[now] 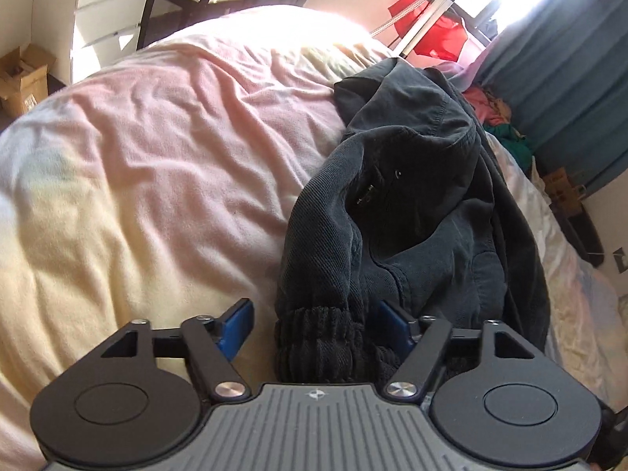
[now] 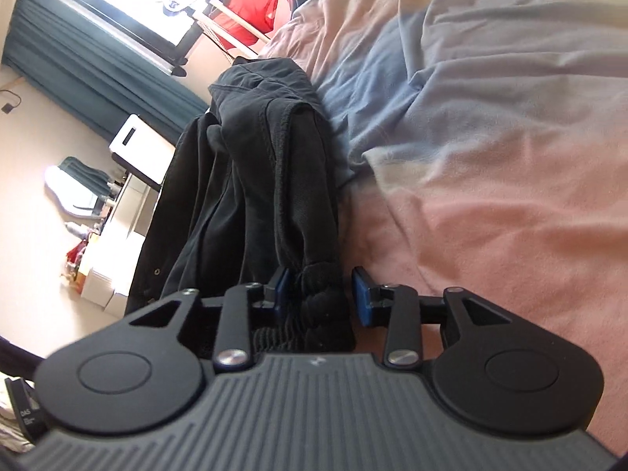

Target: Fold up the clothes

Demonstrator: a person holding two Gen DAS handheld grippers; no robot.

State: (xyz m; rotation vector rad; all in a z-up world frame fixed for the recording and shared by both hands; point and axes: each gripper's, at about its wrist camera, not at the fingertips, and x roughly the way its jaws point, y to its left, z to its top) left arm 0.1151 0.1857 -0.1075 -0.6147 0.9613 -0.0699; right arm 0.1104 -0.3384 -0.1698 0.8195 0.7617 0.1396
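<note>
- My left gripper (image 1: 314, 329): black linkage arms, round black discs either side of the grey ribbed housing (image 1: 314, 424), silver screws, blue pads (image 1: 235, 329).
- My right gripper (image 2: 322, 294): same build, with a small emblem on its grey ribbed housing (image 2: 314, 412).

The dark jacket (image 1: 424, 196) is matt cloth, finely ribbed like corduroy along its sleeve, with a coarser, chunky knit cuff (image 1: 318, 337) and small shiny metal snaps. The bed cover (image 1: 157, 149) beneath it looks like soft, slightly fuzzy fleece, wrinkled and without sheen. The left gripper (image 1: 314, 325) and right gripper (image 2: 324, 294) are smooth matt black plastic with bright metal screws, blue rubbery-looking pads (image 2: 361, 302) and grey ridged housings.
</note>
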